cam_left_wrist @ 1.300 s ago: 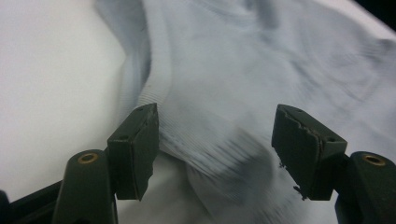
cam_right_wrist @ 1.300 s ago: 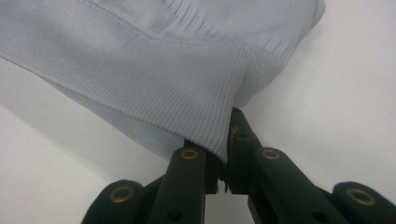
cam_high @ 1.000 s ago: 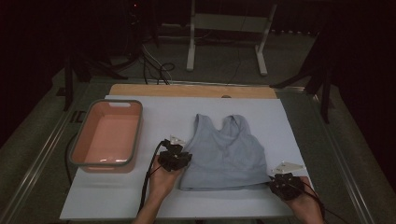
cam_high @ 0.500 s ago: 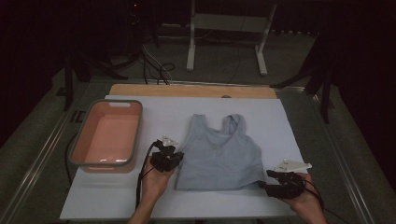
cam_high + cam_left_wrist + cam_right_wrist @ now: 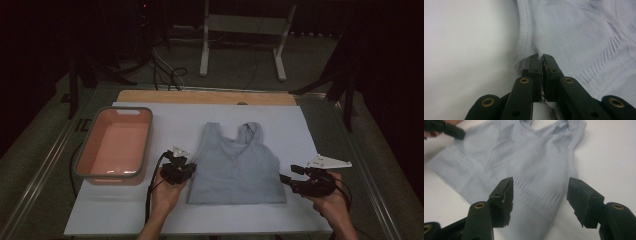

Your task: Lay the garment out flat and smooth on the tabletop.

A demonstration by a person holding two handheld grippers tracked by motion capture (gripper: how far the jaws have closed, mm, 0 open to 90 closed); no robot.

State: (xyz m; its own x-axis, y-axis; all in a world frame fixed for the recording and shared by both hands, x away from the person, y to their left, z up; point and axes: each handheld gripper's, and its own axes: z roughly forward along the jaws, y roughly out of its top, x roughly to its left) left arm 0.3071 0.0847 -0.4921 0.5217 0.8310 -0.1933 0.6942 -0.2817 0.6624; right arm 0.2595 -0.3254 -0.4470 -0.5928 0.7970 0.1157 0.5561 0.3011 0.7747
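Grey ribbed tank top (image 5: 235, 165) lies flat mid-worktop (image 5: 310, 135), straps away from you. Your left tool (image 5: 186, 169) pinches its left edge (jaws tight); your right tool (image 5: 540, 195), jaws just parted and empty, hovers off its lower right corner.

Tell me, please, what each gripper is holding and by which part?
The left gripper pinches the grey tank top at its side edge below the armhole; the right gripper holds nothing.

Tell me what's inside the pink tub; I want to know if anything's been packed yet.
The pink tub looks empty: its bare pink floor shows, with no clothing in it. The grey tank top lies flat on the white sheet beside it. The near wall hides a strip of the floor.
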